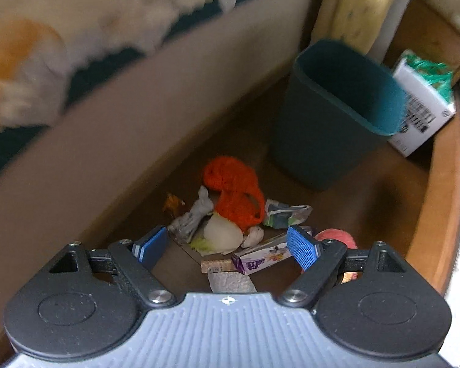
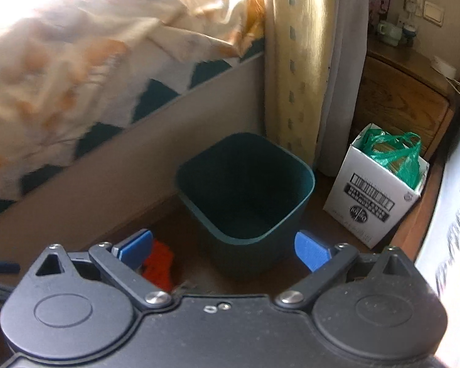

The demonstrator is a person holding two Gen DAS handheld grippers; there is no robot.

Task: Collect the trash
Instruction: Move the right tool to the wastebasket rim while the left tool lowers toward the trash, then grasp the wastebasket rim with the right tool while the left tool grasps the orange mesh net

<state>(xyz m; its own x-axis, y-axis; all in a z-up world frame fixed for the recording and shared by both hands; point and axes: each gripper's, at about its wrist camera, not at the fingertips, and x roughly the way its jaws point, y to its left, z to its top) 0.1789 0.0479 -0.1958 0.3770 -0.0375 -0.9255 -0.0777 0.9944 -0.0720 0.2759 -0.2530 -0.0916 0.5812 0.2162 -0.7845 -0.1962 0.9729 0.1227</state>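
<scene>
Trash pile (image 1: 230,224) on floor, near of teal bin (image 2: 245,190); bin looks empty, nothing collected. Left gripper (image 1: 227,245) spread wide above pile, right gripper (image 2: 224,248) spread, both holding nothing

left wrist: down on litter | right wrist: higher | shared: bin (image 1: 343,113) (image 2: 245,190) (teal)

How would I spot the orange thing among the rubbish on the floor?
Find the dark green bin standing beside the bed. The litter lies on the floor in front of it, and the orange netting is the piece nearest the bin, the only bright orange, loosely bunched one.
</scene>
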